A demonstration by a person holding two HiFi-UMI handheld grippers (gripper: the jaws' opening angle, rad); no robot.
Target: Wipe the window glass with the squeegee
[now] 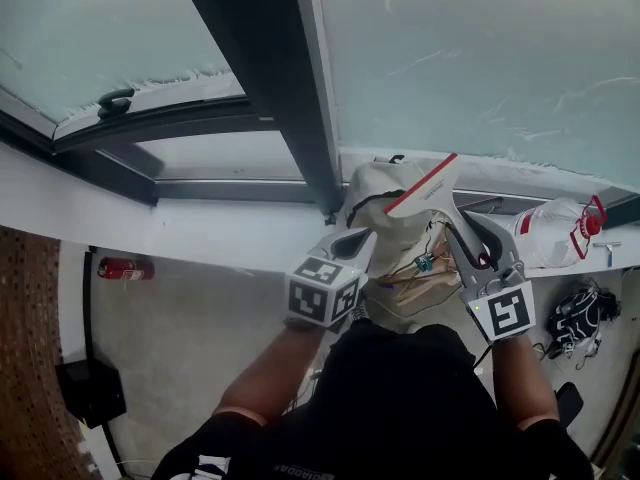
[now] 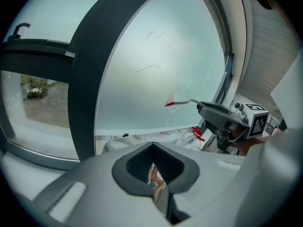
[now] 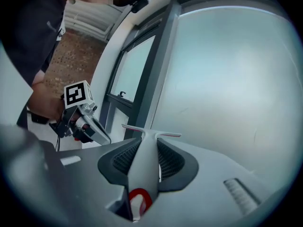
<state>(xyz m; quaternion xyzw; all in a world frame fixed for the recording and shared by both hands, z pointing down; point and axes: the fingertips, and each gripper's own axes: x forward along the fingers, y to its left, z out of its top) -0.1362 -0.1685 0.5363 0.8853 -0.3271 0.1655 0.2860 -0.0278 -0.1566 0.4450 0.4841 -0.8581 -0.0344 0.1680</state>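
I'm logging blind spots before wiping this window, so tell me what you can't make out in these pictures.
White squeegee with red-edged blade: whether its blade touches the hazy window glass, no view shows.
Clear spray bottle with red trigger: fill level, too small in head view, small and partly hidden in left gripper view.
Red cylinder on the floor: too small to identify, head view.

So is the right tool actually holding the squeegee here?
Yes, shut on it: the squeegee handle sits clamped between the right tool's jaws.
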